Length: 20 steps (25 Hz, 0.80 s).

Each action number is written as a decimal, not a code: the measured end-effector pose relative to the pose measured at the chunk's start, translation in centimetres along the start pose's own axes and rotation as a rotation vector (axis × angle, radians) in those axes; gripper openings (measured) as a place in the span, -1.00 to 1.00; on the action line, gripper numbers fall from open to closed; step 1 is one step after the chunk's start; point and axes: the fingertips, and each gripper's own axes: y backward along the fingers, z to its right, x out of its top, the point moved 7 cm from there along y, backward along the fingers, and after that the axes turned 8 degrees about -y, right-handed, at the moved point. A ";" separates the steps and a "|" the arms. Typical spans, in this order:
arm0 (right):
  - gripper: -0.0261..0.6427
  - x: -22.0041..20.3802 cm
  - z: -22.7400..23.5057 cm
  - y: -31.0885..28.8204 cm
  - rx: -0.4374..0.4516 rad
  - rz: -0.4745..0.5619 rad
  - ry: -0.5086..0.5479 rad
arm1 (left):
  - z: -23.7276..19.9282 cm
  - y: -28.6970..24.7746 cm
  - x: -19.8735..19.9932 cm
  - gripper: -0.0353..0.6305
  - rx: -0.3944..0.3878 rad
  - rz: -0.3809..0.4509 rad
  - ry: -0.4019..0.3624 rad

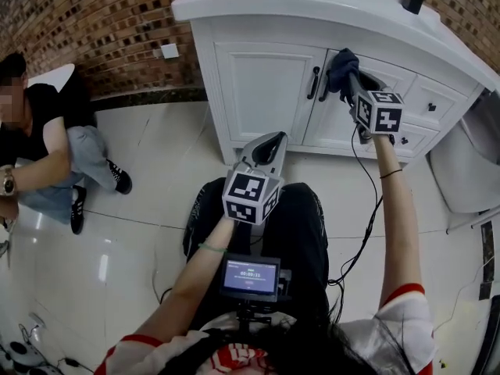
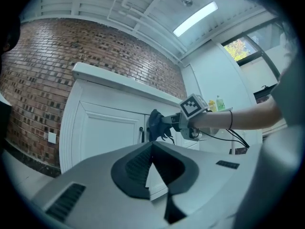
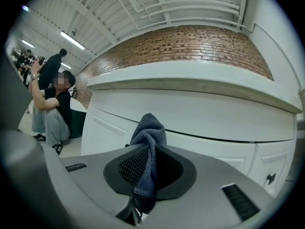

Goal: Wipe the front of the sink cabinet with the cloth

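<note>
The right gripper (image 1: 351, 74) holds the cloth (image 1: 341, 64) against the sink cabinet (image 1: 266, 92) front.

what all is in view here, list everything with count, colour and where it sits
sink cabinet: one, white, against the wall ahead
cloth: one, dark blue, at the cabinet front by the door handle
door handle: one clearly seen, black, at the inner edge of the left door
brick wall: one, red-brown, behind the cabinet
wall socket: one, white, low on the brick wall
floor: white glossy tiles
seated person: one, black top, grey trousers, far left
screen device: one, black, at the wearer's chest
left hand-held gripper: grey, jaws together, empty, held back from the cabinet
right hand-held gripper: grey, jaws closed on the cloth
</note>
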 end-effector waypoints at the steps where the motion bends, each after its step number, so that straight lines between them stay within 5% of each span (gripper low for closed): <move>1: -0.76 0.1 -0.1 -0.4 -0.003 -0.002 0.016 | -0.1 0.0 0.0 -0.82 0.007 -0.005 -0.023; 4: -0.76 -0.3 1.0 -0.5 -0.034 -0.022 0.016 | -0.2 -0.3 -0.7 -0.82 0.024 -0.037 -0.052; 9: -0.76 -1.5 5.0 1.3 -0.117 -0.073 0.029 | 0.2 -0.7 -1.3 -0.82 0.022 -0.022 0.076; 20: -0.76 -4.2 15.1 6.1 -0.352 -0.149 -0.009 | 3.6 -2.6 -2.4 -0.82 -0.045 -0.047 0.048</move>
